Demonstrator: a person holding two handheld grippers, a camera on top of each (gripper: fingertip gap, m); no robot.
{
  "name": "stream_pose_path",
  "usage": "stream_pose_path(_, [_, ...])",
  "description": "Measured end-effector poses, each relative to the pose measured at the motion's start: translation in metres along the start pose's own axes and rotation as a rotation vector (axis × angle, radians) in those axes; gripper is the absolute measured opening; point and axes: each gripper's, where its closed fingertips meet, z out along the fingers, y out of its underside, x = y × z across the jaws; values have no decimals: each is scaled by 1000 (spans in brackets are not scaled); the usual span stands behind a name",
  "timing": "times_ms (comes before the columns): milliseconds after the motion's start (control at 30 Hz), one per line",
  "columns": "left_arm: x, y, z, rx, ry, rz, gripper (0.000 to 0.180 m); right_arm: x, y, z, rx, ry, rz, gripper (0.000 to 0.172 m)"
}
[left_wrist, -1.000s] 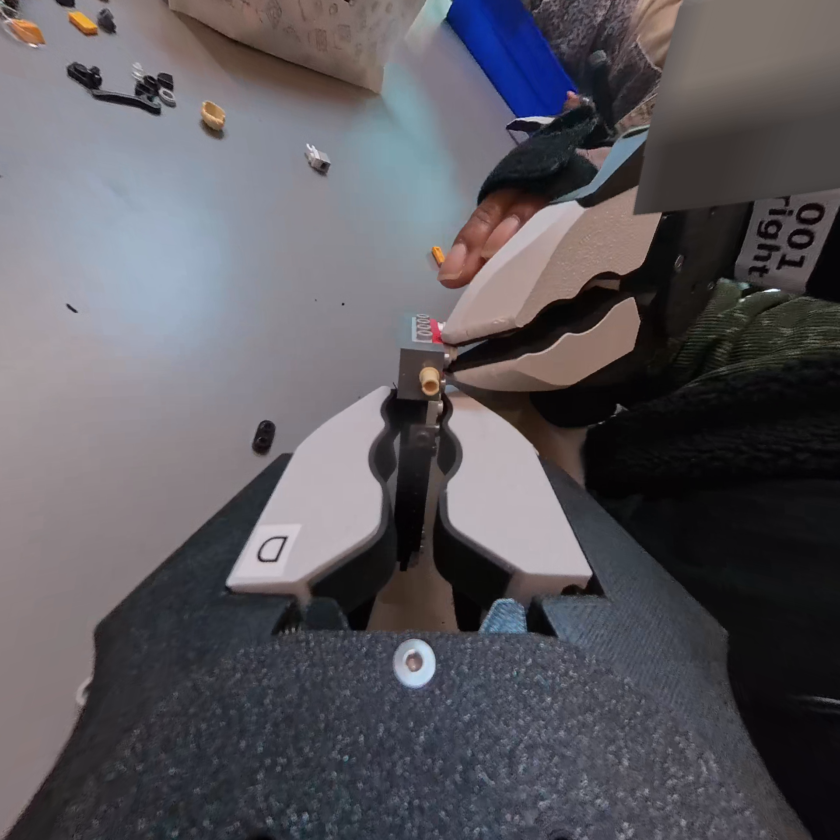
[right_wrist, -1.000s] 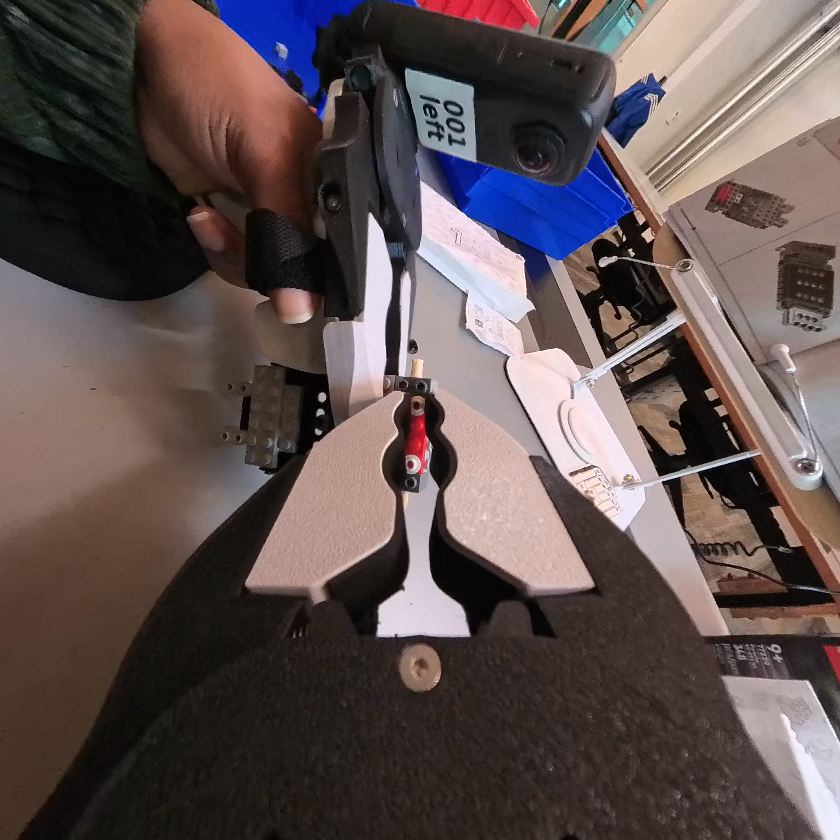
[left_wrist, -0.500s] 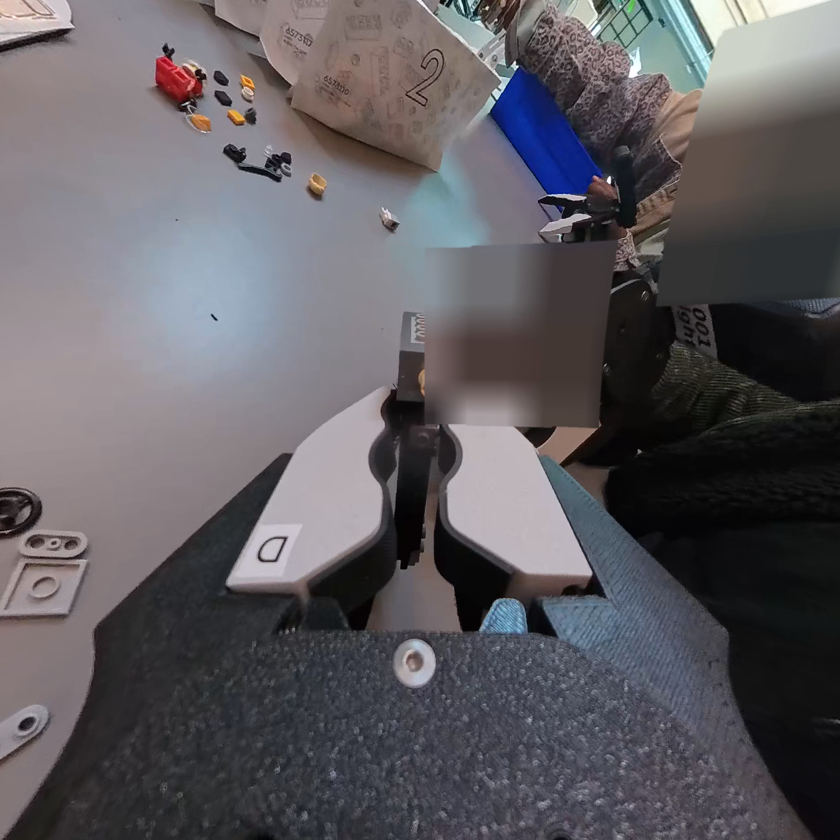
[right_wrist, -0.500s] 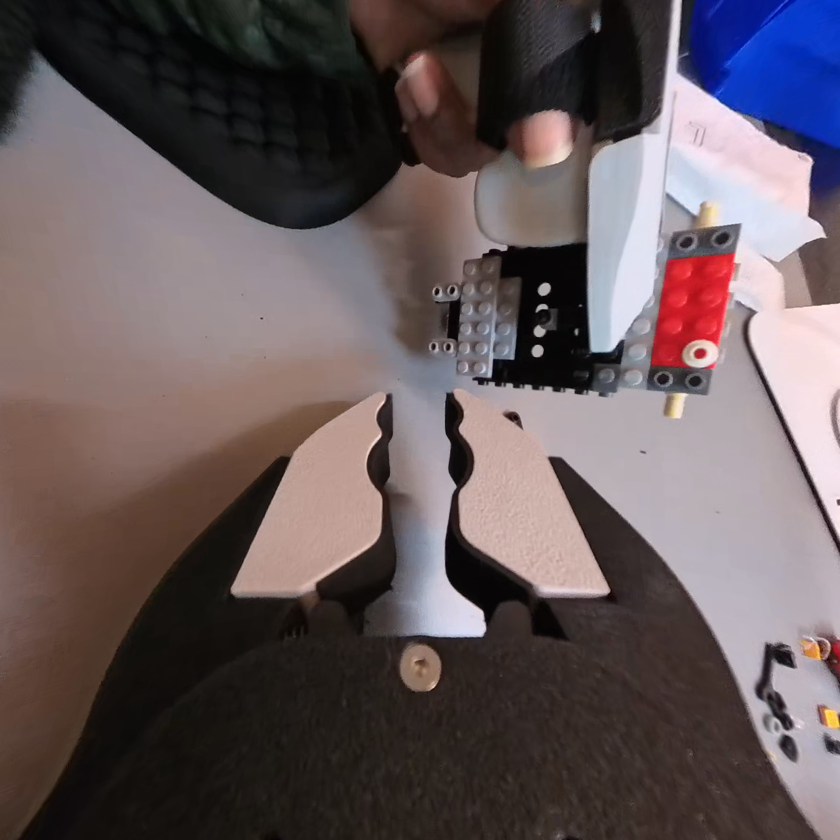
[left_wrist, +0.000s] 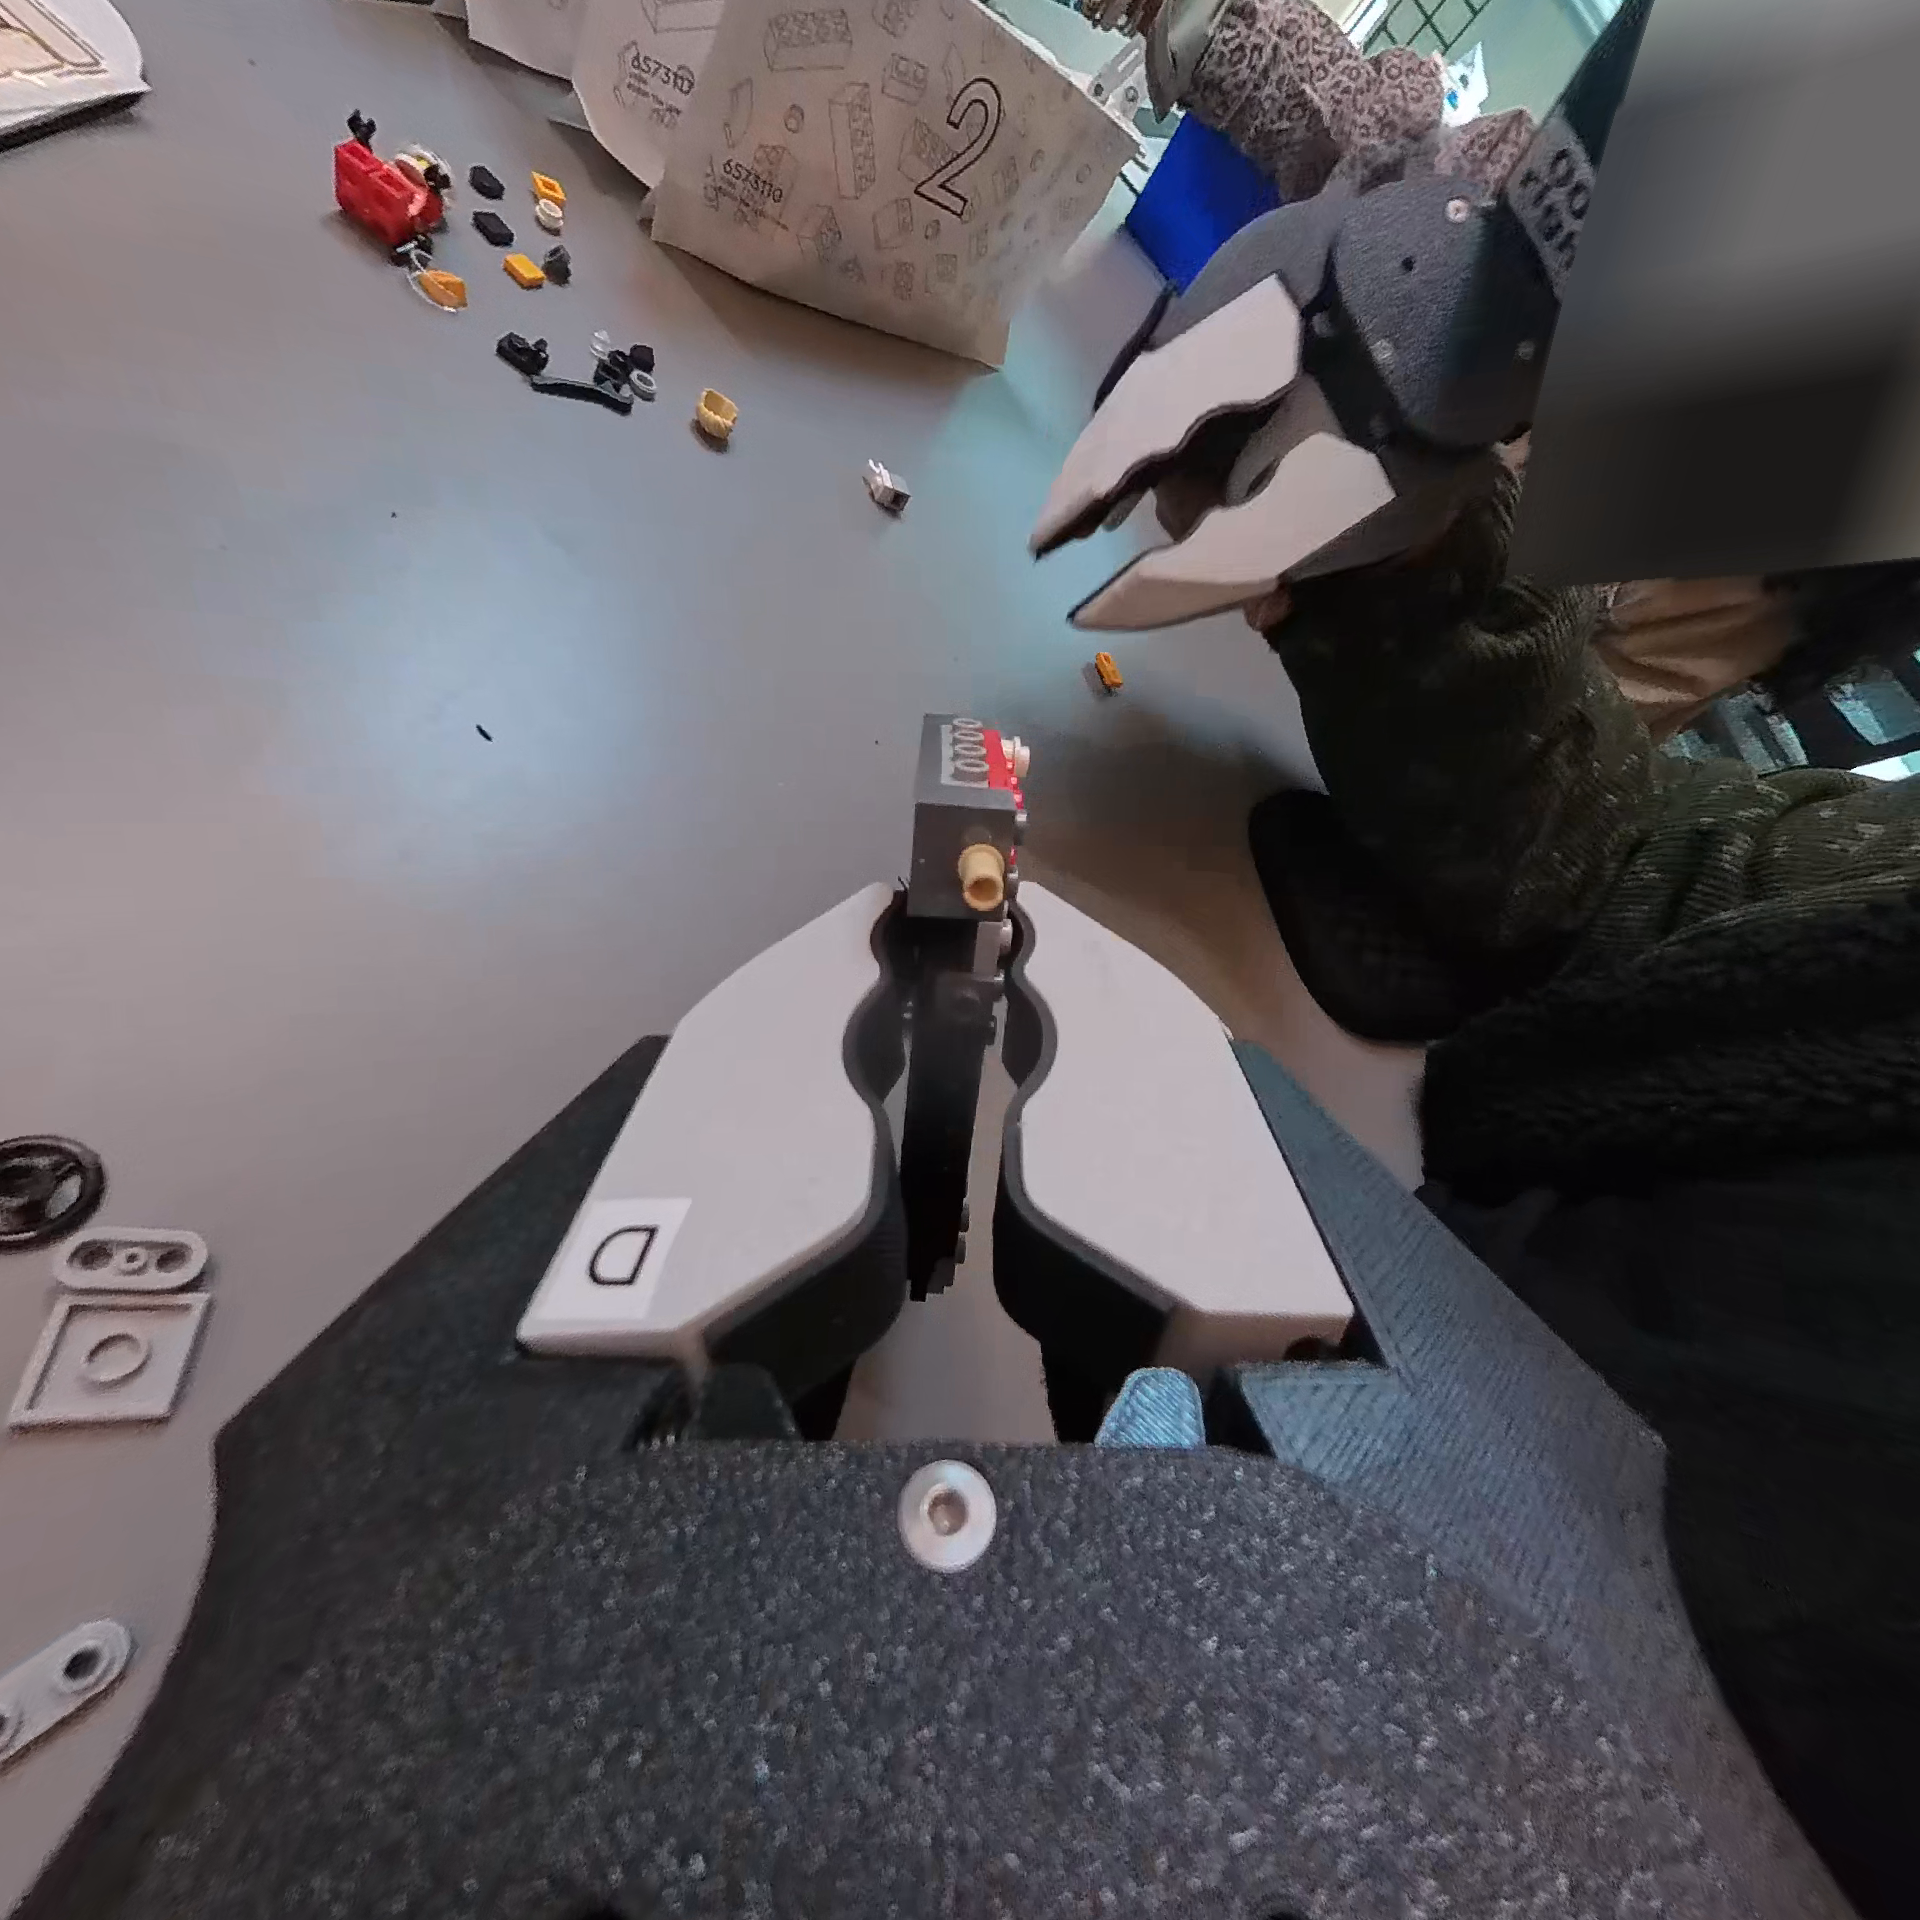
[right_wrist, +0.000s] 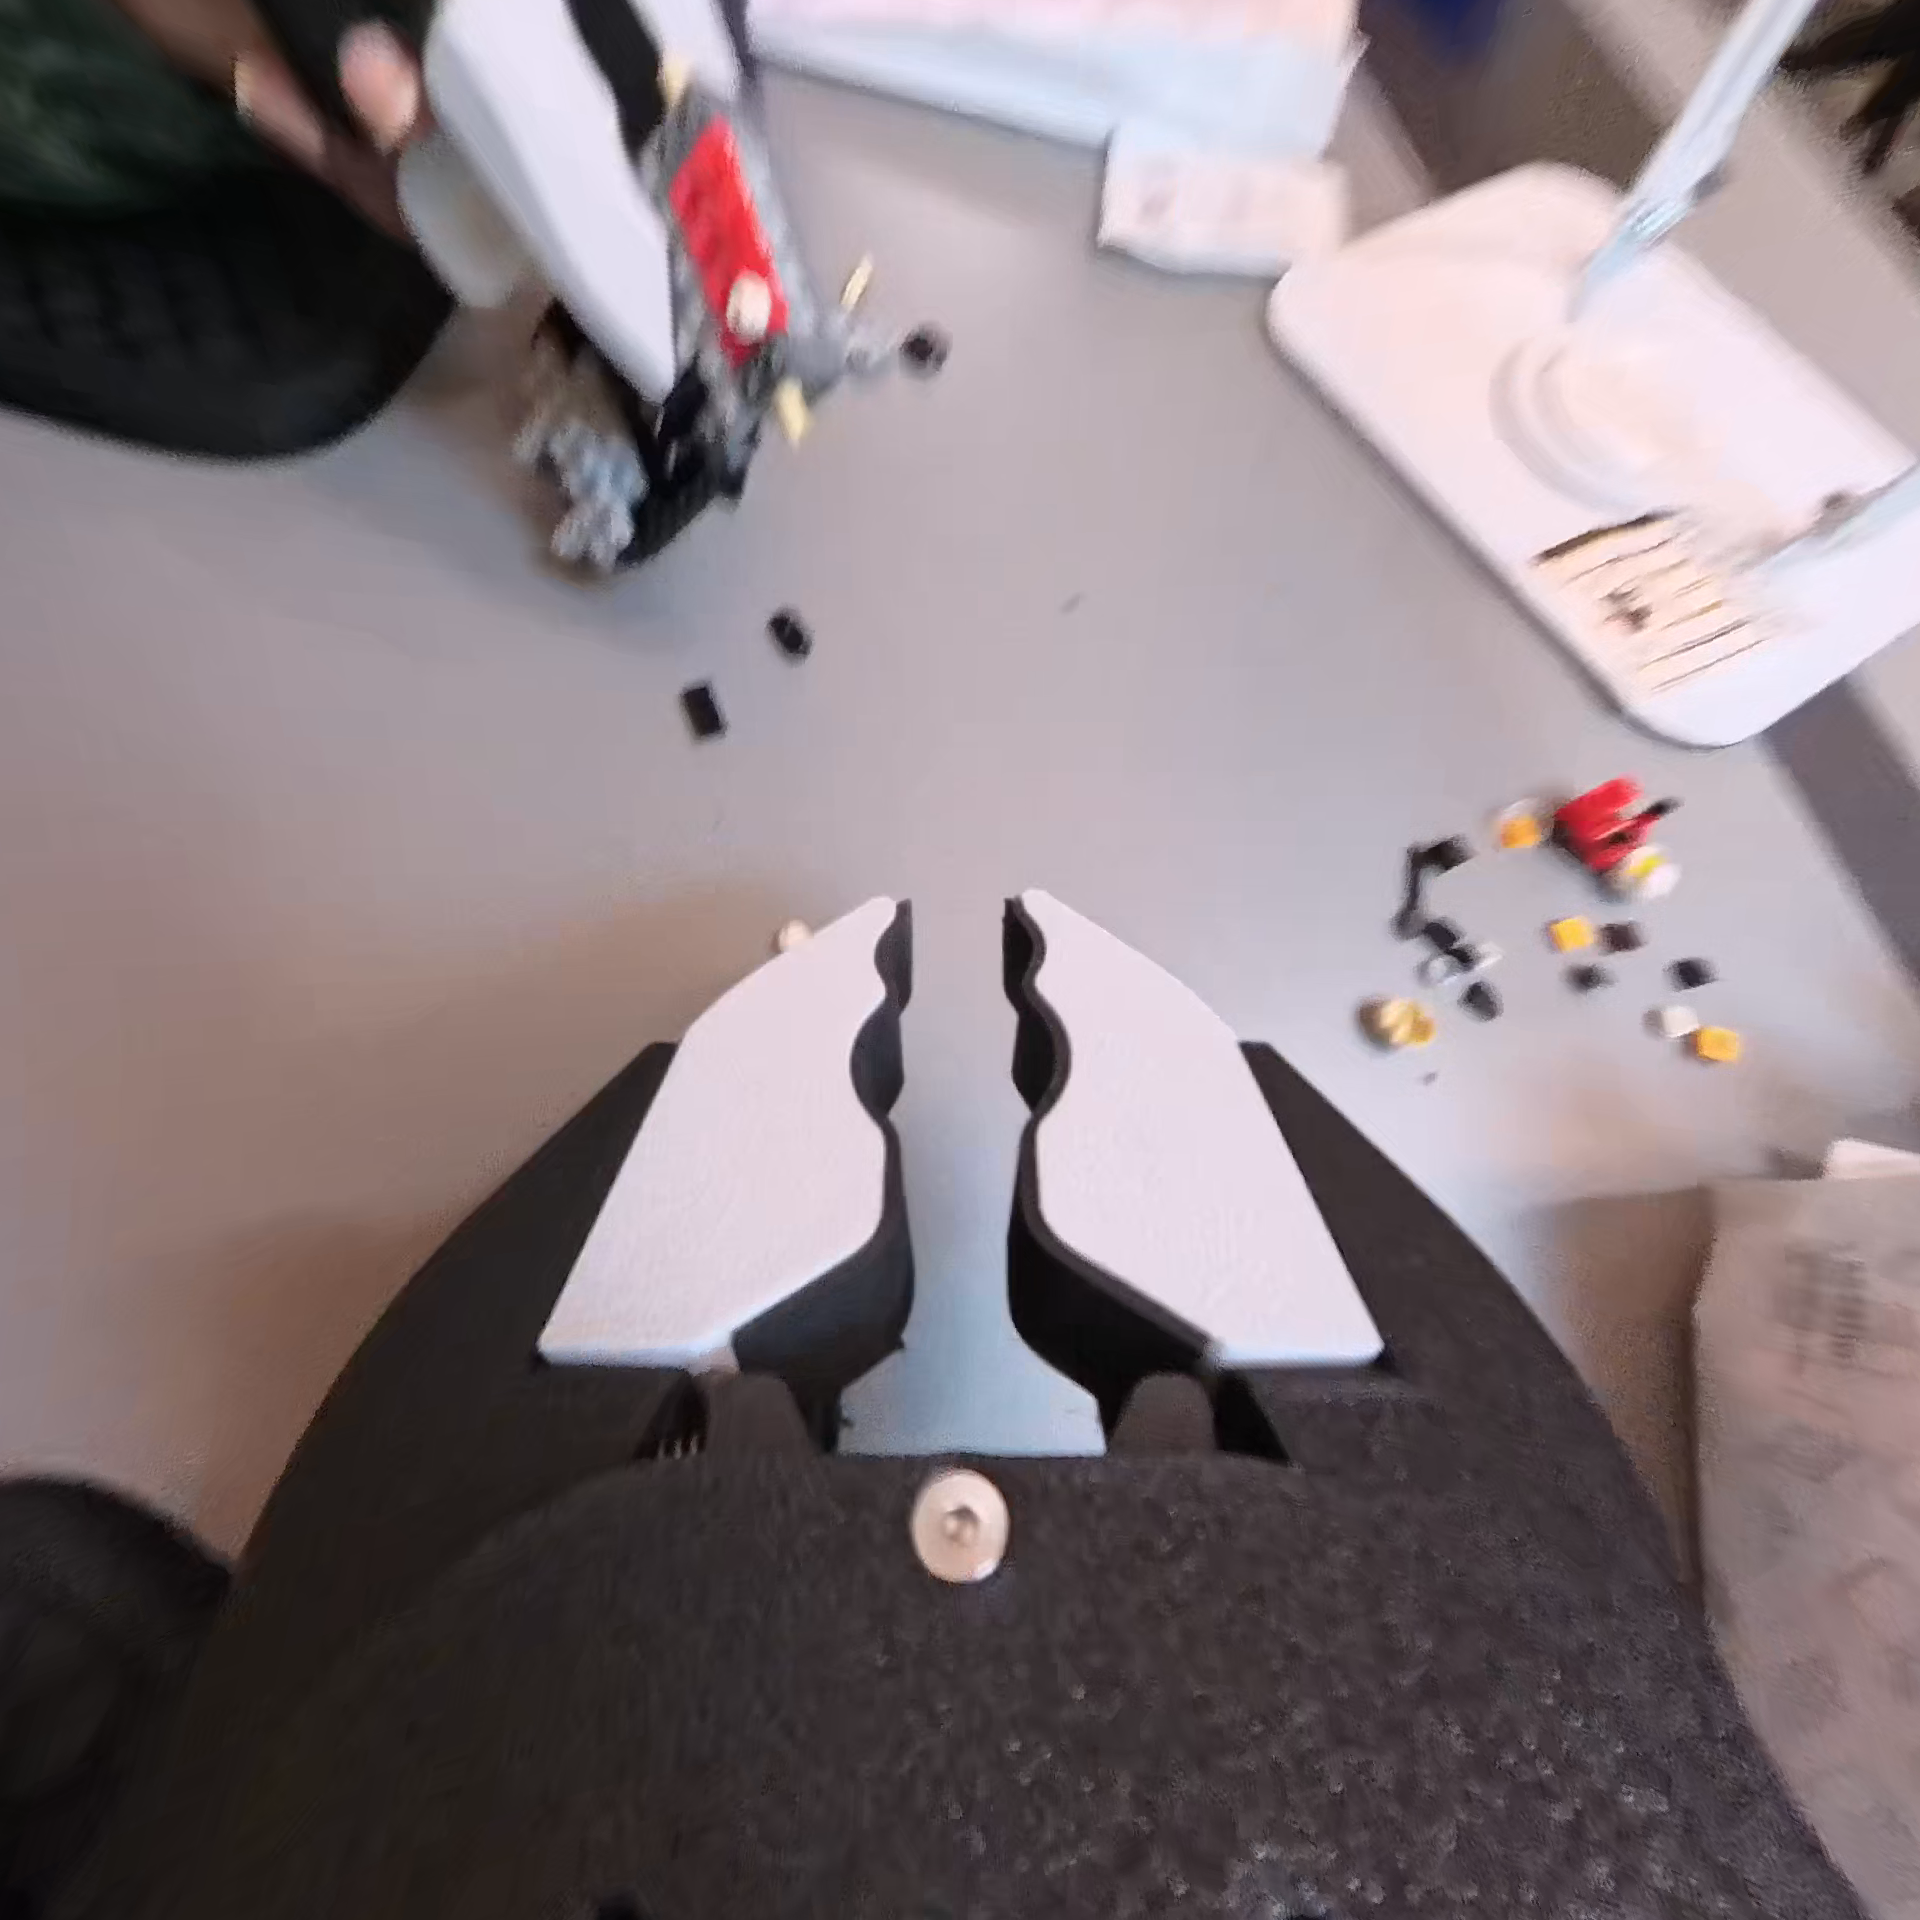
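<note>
Left tool (left_wrist: 954, 914) clamps a black-and-red brick assembly (left_wrist: 961, 821) above the grey worktop (left_wrist: 364, 727); right tool (right_wrist: 957, 909) hangs released, nothing between its fingers.

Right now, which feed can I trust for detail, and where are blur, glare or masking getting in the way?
Left wrist view: sharp on the brick assembly clamped in the left gripper; pale sheen on the grey table; a blurred patch covers the top right; edges bow. Right wrist view: motion-smeared, loose pieces streaked; only the right gripper, jaws apart and bare, reads crisply.
</note>
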Motion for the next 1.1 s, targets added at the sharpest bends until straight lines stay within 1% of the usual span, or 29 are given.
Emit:
stream_pose_path(67, [5, 7, 5, -46, 30, -1, 15, -11, 19, 5, -100, -59, -22, 17])
stream_pose_path(133, [14, 18, 14, -112, 85, -15, 15, -19, 30, 11, -162, -99, -35, 17])
stream_pose_path(233, [40, 44, 33, -268, 229, -43, 14, -27, 34, 13, -191, -142, -39, 17])
stream_pose_path(300, [59, 66, 44, -389, 306, -15, 14, -29, 35, 11, -197, -152, -38, 17])
stream_pose_path(367, [65, 84, 54, -480, 283, 63, 23, -32, 36, 10, -203, -173, -35, 16])
stream_pose_path(433, [60, 92, 62, -521, 214, 148, 32, -37, 40, 11, -215, -196, -39, 16])
stream_pose_path(467, [58, 92, 64, -518, 196, 181, 35, -39, 42, 13, -229, -203, -45, 16])
stream_pose_path(533, [55, 81, 65, -456, 167, 208, 38, -42, 46, 19, -245, -207, -60, 16])
stream_pose_path(600, [48, 64, 63, -370, 119, 228, 37, -43, 44, 26, -234, -199, -66, 16])
stream_pose_path(700, [36, 48, 59, -298, 46, 250, 30, -40, 42, 40, -219, -172, -68, 18])
stream_pose_path(733, [31, 47, 57, -294, 25, 256, 30, -40, 42, 44, -216, -165, -69, 16])
stream_pose_path(767, [28, 47, 57, -292, 5, 264, 29, -43, 41, 47, -207, -180, -70, 9])
stream_pose_path(800, [25, 47, 56, -293, -13, 274, 29, -46, 38, 50, -187, -197, -75, 6])
stream_pose_path(933, [17, 50, 56, -310, -61, 332, 28, -56, 30, 55, -156, -212, -124, 4])
stream_pose_path(1000, [17, 50, 57, -307, -73, 374, 26, -66, 17, 55, -89, -240, -141, 4])
stream_pose_path(1100, [25, 49, 58, -289, -31, 387, 22, -80, -7, 51, 24, -259, -194, 5])
